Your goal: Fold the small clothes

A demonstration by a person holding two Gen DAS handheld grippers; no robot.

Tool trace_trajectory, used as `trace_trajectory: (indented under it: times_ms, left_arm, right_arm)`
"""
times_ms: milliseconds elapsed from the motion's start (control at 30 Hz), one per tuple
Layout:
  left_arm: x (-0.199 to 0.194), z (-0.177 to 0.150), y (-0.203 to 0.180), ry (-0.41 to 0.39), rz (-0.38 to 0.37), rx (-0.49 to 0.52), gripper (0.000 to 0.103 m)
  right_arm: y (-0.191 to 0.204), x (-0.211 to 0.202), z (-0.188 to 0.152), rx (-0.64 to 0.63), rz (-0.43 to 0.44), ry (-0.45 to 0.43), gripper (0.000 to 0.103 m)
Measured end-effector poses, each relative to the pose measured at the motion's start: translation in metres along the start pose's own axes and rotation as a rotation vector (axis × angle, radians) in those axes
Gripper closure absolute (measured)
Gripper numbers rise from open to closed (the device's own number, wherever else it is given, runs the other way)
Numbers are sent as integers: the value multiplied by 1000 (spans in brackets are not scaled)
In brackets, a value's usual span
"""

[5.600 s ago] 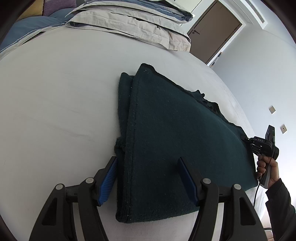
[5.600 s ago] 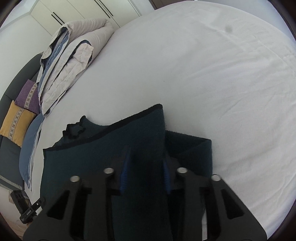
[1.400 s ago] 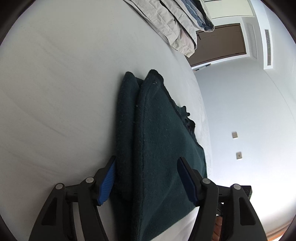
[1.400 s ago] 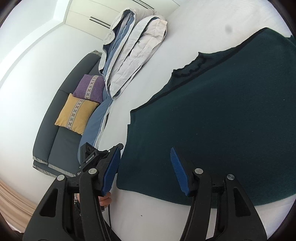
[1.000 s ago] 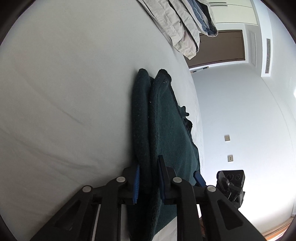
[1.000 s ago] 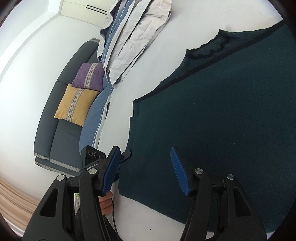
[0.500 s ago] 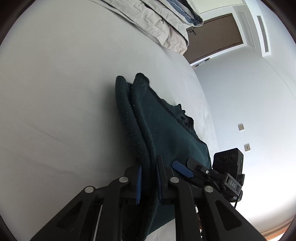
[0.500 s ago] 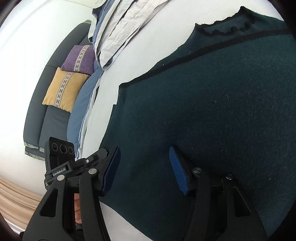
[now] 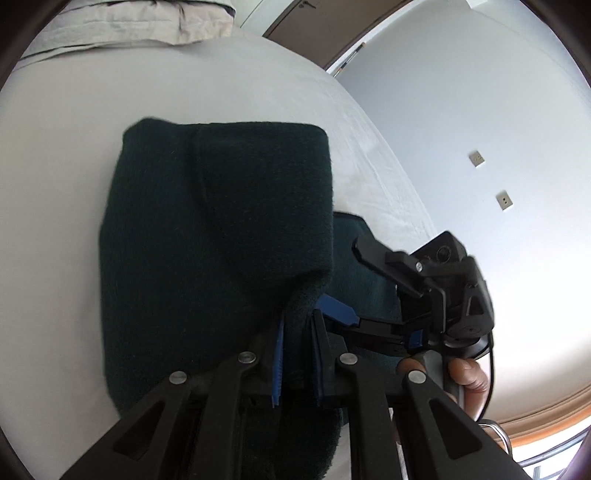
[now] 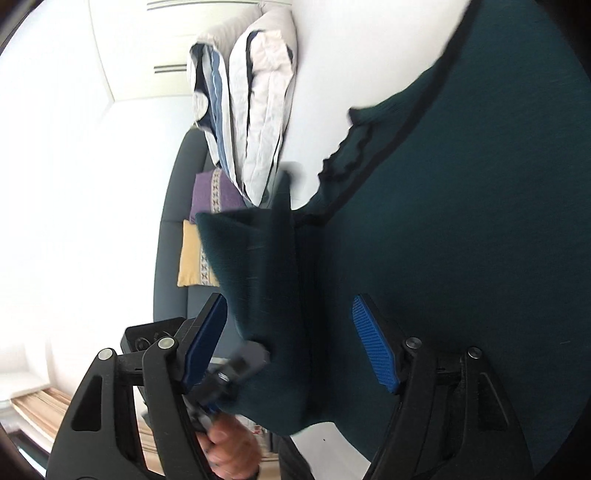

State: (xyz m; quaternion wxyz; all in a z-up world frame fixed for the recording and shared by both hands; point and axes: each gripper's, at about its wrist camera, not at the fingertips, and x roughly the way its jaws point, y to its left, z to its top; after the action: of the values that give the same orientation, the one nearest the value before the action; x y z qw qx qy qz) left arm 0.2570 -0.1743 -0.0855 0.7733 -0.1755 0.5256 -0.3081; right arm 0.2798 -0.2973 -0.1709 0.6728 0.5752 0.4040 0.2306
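Observation:
A dark green knitted garment lies on the white bed. My left gripper is shut on its lower edge and holds that end lifted and doubled over the rest. In the right wrist view the garment fills the right side, and its raised flap hangs between my open jaws. My right gripper is open with blue pads; it also shows in the left wrist view, just right of the left gripper, beside the cloth.
A folded grey and blue duvet lies at the head of the bed. A dark sofa with purple and yellow cushions stands beyond it. A brown door and a white wall are behind the bed.
My left gripper has lifted the gripped edge and carried it over the garment, so a fold has formed. My right gripper has tilted and now has the lifted flap between its open jaws.

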Motion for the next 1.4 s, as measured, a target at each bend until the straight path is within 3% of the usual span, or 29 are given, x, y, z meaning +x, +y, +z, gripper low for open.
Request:
trace_trajectory:
  times_ms: [33,100,167,233,467,600,633,700,733,933,1100,1400]
  left_arm:
    - [12,-6,-1,18,7,-5,88]
    - [24,-18,-1,39,-49,-37,87]
    - [19,-27,-3,25,-93,-41,62]
    - [6,-33,-5,-11,-129,-39,47]
    - [-56,-69,11,-142,-52,6,46]
    - [-65,-85,39,-136,-41,-21,46]
    - [-64,-88,41,-132,-40,-26,46]
    - [-65,-91,43,-133,-42,-24,46]
    - [-66,-92,43,-137,-43,-20,46]
    - [-74,-82,32,-169,-48,4,46]
    - [-75,-66,22,-188,-61,15,45]
    - [-43,-37,-15,-156,-42,140,43]
  right_arm:
    - [-7,-5,3,16,2,2,33]
    - [-14,-12,6,37,41,10,33]
    - [-14,-12,8,35,42,15,33]
    - [-13,-8,11,33,22,16,33]
    - [-2,13,1,20,-92,21,34]
    - [7,24,-5,-22,-200,31,35]
    - [10,28,-6,-36,-238,31,40]
    - [16,39,-6,-74,-333,44,64]
    - [19,45,-6,-95,-375,54,86]
    - [41,35,-5,-199,-453,41,90]
    - [55,-8,13,-232,-509,4,91]
    - [55,-87,42,-213,-607,-52,92]
